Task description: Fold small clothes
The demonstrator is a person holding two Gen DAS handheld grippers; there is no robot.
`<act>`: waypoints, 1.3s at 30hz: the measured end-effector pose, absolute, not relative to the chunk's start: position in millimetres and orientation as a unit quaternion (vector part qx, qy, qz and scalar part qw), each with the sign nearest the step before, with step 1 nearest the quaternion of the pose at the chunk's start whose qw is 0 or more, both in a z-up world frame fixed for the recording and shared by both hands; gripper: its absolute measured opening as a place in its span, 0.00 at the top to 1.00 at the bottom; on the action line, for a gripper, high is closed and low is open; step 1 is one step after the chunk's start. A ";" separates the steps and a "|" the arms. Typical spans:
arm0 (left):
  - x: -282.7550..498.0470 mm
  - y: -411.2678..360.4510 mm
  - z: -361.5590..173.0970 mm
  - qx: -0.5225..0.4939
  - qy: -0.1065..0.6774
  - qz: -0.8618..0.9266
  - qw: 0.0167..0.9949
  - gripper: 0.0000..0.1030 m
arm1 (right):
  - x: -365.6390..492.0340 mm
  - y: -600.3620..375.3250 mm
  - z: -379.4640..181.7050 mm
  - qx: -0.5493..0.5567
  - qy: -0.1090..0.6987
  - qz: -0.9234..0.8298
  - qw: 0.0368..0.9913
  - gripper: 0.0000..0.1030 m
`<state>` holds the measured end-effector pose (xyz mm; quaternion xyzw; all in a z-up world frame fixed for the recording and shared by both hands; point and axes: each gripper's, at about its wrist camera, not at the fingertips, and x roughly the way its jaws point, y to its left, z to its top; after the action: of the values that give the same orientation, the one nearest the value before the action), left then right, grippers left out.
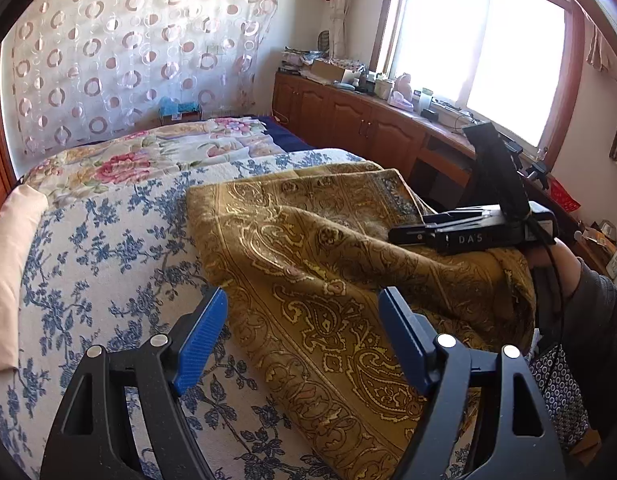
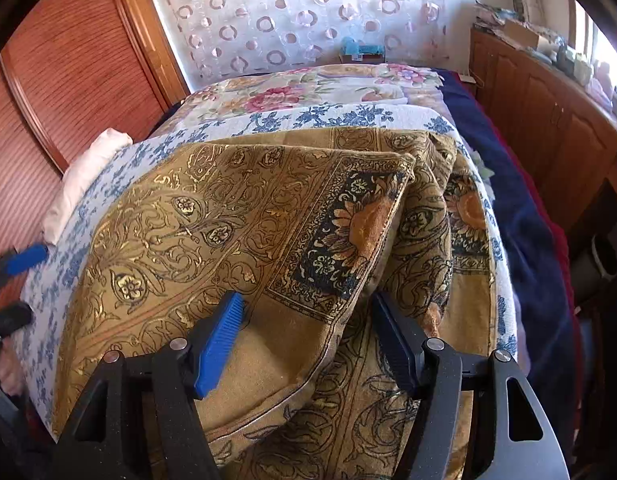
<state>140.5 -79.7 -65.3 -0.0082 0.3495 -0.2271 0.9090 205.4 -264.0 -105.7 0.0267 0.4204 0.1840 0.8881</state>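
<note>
Blue-flowered white bedspread (image 1: 108,248) carries the rumpled gold paisley cloth (image 1: 308,264) toward three o'clock. My left gripper (image 1: 302,312) gapes over its edge; my right gripper (image 2: 308,316) straddles a raised fold, unclamped.

A lived-in home bedroom: bed (image 1: 108,240) under a blue-flowered bedspread, circle-patterned sheer curtain (image 1: 140,52) on the wall behind, wooden cabinets (image 1: 348,120) with a cluttered counter (image 1: 388,88) below a bright window (image 1: 476,48), wooden wardrobe doors (image 2: 60,80) alongside.
</note>
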 end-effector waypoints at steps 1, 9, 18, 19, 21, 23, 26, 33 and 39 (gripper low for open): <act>140.6 -81.4 -66.3 -0.009 0.351 -0.228 0.908 0.24 | 208.4 -264.9 -106.0 0.031 0.421 0.185 0.888 0.38; 136.3 -79.8 -70.5 -0.013 0.352 -0.225 0.908 0.24 | 193.8 -242.1 -82.9 -0.024 0.349 0.170 0.921 0.89; 135.7 -73.7 -71.2 -0.022 0.354 -0.221 0.908 0.24 | 197.4 -231.8 -23.5 -0.115 0.243 0.126 0.955 0.89; 135.7 -73.8 -71.8 -0.022 0.355 -0.222 0.908 0.24 | 203.4 -231.9 -22.1 -0.120 0.245 0.119 0.955 0.89; 135.6 -74.6 -73.2 -0.021 0.356 -0.222 0.908 0.24 | 217.7 -230.9 -24.8 -0.137 0.261 0.103 0.950 0.89; 134.9 -75.3 -73.9 -0.020 0.357 -0.222 0.907 0.24 | 238.4 -230.5 -35.0 -0.137 0.300 0.091 0.940 0.84; 132.6 -77.3 -75.0 -0.015 0.358 -0.224 0.906 0.24 | 250.0 -232.8 -48.4 -0.137 0.331 0.062 0.931 0.67; 131.8 -78.5 -80.6 -0.012 0.365 -0.225 0.903 0.24 | 205.4 -241.7 -52.2 -0.104 0.329 0.095 0.934 0.63; 133.5 -82.1 -86.6 -0.010 0.372 -0.225 0.901 0.24 | 129.5 -268.2 -72.1 -0.092 0.339 0.129 0.927 0.63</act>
<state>133.5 -82.1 -86.6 -0.0102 0.3721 -0.2248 0.9005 129.5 -268.2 -72.1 -0.0919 0.3390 0.1289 0.9274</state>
